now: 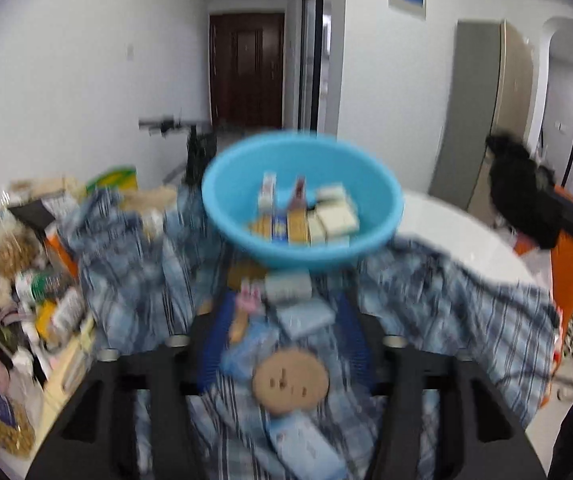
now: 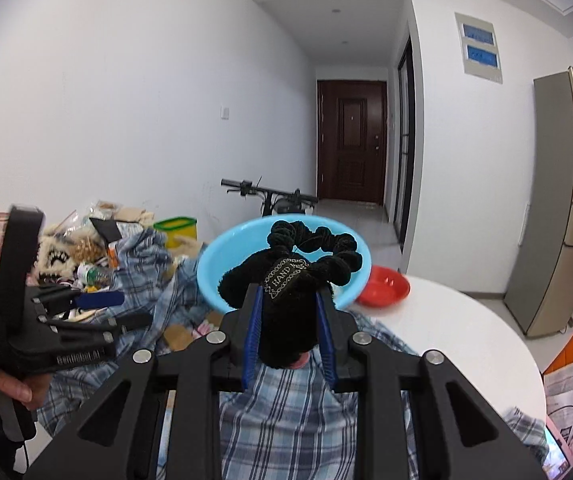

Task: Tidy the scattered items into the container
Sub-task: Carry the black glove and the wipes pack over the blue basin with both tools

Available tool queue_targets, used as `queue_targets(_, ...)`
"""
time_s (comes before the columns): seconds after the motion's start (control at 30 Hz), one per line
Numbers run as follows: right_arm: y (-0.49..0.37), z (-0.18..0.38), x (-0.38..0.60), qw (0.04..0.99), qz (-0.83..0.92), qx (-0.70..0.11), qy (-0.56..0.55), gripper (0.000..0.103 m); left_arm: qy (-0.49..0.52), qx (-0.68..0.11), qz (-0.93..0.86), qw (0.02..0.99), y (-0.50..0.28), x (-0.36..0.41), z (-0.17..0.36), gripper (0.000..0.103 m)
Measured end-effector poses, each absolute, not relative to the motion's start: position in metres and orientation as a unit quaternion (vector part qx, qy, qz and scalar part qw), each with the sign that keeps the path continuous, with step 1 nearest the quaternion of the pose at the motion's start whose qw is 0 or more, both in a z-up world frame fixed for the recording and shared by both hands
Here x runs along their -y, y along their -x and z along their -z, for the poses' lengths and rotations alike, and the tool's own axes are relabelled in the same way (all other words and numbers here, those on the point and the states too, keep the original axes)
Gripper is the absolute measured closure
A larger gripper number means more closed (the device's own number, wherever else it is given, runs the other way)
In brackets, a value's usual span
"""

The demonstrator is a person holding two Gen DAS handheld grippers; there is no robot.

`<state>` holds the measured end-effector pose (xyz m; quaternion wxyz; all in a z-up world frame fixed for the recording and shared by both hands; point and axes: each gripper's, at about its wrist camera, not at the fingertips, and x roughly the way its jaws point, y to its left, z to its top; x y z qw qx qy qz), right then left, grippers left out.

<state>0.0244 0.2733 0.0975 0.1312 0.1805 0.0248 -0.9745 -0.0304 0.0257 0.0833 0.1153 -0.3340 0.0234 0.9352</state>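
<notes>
The blue basin (image 1: 382,200) stands on a plaid cloth (image 1: 466,300) and holds several small boxes (image 1: 326,216). My left gripper (image 1: 284,304) is open just in front of it, its blue pads apart over loose items on the cloth: a round brown disc (image 1: 290,380), a pale blue packet (image 1: 306,316) and a grey roll (image 1: 286,284). Nothing is pressed between the pads. My right gripper (image 2: 289,300) is shut on a black fluffy scrunchie (image 2: 314,248) with a "HAND MADE" label, held in front of the basin (image 2: 222,268). The left gripper (image 2: 126,310) shows at the left of the right wrist view.
A heap of bags, bottles and packets (image 1: 26,280) fills the table's left side. A red bowl (image 2: 384,290) sits right of the basin on the white round table (image 2: 466,340). A green-rimmed tub (image 2: 176,230) and a scooter (image 2: 270,196) stand behind. A hand (image 2: 2,388) holds the left gripper.
</notes>
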Motion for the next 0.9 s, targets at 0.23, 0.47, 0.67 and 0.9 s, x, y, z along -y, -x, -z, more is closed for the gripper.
queue_targets(0.23, -0.023, -0.083, -0.282, 0.13, 0.97, -0.02, -0.206, 0.079, 0.432, -0.02, -0.891, 0.141, 0.025, -0.032, -0.024, 0.037)
queue_targets(0.47, -0.021, -0.067, -0.291, 0.126, 0.965, -0.007, -0.231, 0.079, 0.503, -0.021, -0.85, 0.157, 0.025, -0.043, 0.026, 0.037)
queue_targets(0.67, -0.021, -0.064, -0.295, 0.123, 0.964, -0.005, -0.237, 0.079, 0.506, -0.024, -0.851, 0.139, 0.026, -0.043, 0.034, 0.037)
queue_targets(0.9, -0.019, -0.062, -0.293, 0.126, 0.963, -0.001, -0.238, 0.079, 0.521, -0.012, -0.845, 0.119, 0.034, -0.037, 0.04, 0.037)
